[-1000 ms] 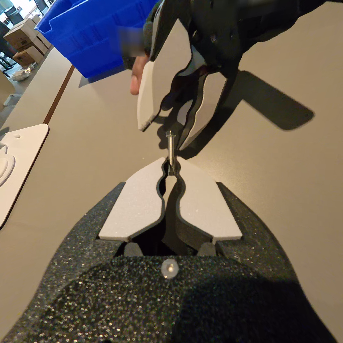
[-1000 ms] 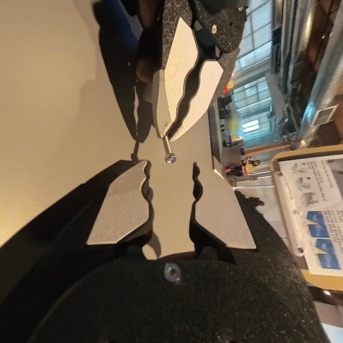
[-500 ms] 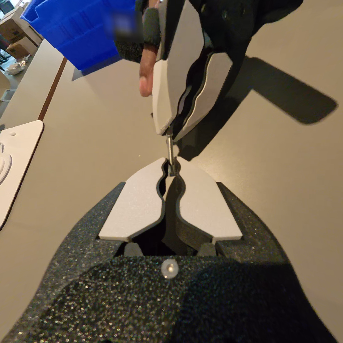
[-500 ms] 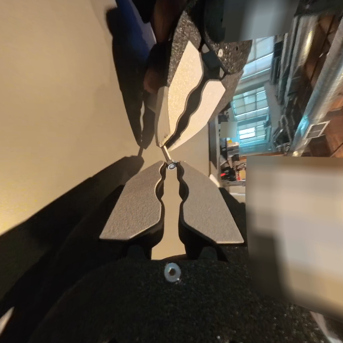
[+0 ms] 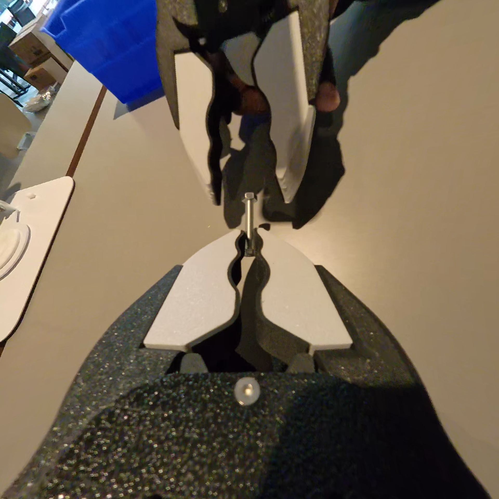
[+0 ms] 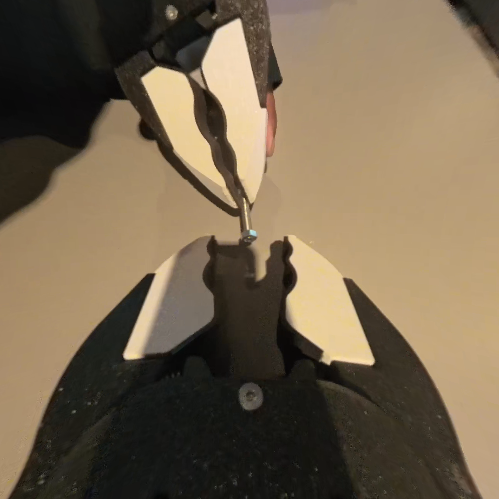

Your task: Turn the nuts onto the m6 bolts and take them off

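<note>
Your left hand-held gripper (image 5: 249, 237) is clenched on the bolt (image 5: 248, 216), pinching it at the fingertips near its lower end; the shaft sticks straight out forward past the tips, above the surface (image 5: 405, 189) and not touching it. A nut (image 6: 249, 236) sits at the far end of the bolt, seen end-on in the right wrist view. Your right hand-held gripper (image 6: 249, 243) is released: fingers spread wide, the nut just in front of the gap between the tips, with no pad touching it. In the left wrist view the right one hangs over the bolt from above, tips to either side of the nut end, with your fingers (image 5: 326, 100) showing on its body. The surface is a plain matte beige top with hard, dark shadows of both grippers under the bolt. A white board (image 5: 40, 243) with a wood-coloured edge and raised rings lies flat at the left. A blue plastic bin (image 5: 108, 48) sits at the far left end of the surface, by a brown seam (image 5: 83, 135) that runs along it. Beyond that edge the room shows stacked cardboard boxes (image 5: 32, 56) and dark furniture, too blurred to tell more.
</note>
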